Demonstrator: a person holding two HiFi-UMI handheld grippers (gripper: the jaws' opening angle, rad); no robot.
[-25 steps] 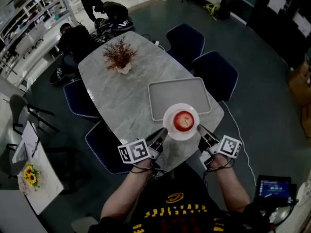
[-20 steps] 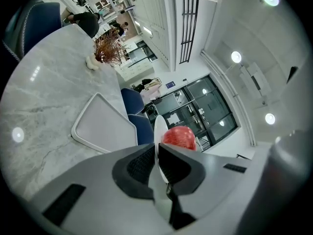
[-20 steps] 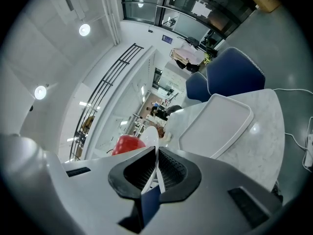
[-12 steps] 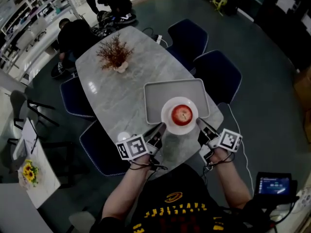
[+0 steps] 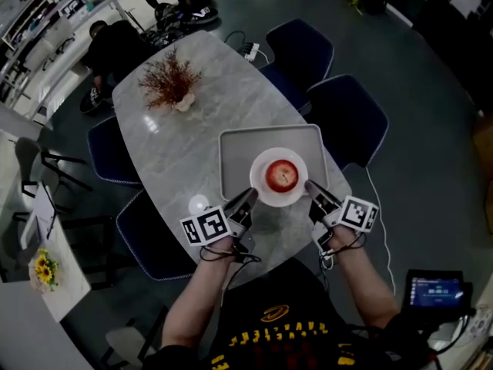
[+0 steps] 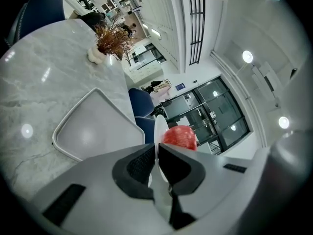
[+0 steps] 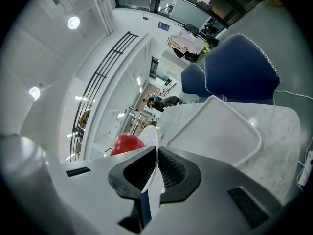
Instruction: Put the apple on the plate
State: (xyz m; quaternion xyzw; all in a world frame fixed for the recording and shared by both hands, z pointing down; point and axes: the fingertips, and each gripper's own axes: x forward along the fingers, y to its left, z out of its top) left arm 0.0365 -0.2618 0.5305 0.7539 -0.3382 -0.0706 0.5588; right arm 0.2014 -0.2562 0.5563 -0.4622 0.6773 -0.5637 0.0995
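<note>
One apple, one plate, one tray

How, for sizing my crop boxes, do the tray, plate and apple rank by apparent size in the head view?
1. tray
2. plate
3. apple
The plate may be nearer the camera than the tray, yet the order is clear.

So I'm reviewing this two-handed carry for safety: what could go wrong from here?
The apple sits loose on the plate; any tilt could roll it off. The left tongs and right tongs pinch only the thin rim on opposite sides, so the plate might slip or twist free. Lowered unevenly, it could catch the raised edge of the tray beneath.
</note>
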